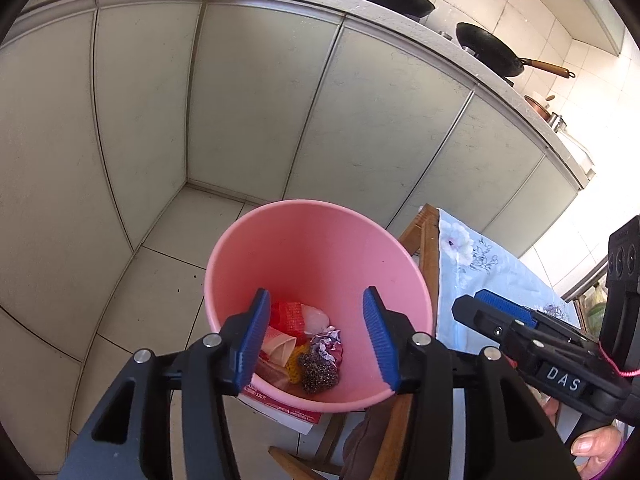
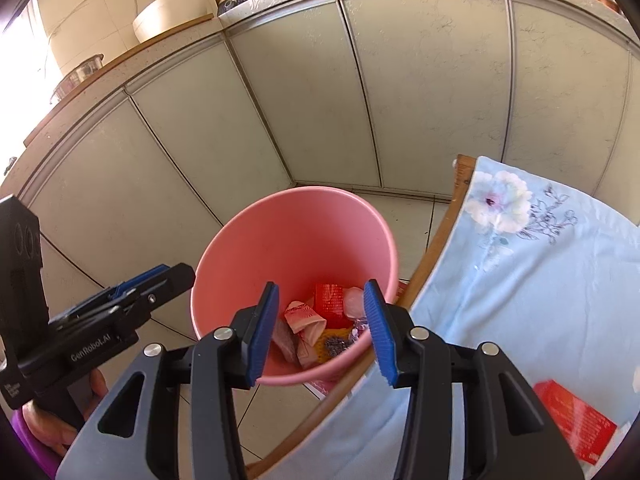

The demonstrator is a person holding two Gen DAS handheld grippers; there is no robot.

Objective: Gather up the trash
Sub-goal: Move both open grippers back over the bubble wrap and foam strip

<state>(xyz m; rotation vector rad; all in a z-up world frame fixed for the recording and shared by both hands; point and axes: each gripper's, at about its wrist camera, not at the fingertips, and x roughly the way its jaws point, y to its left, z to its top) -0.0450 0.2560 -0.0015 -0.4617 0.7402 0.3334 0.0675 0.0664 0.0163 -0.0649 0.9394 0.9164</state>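
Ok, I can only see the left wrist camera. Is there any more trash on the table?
Observer: Yes, a red packet lies on the blue cloth.
Operator: Is the other gripper holding anything?
Observer: No, the right hand-held gripper is open and empty, pointing into the pink bin.
Operator: What's on the counter further left?
Observer: A white bowl sits on the counter.

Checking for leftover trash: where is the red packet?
Right wrist view, lower right: the red packet lies on the blue floral cloth, right of the pink bin.
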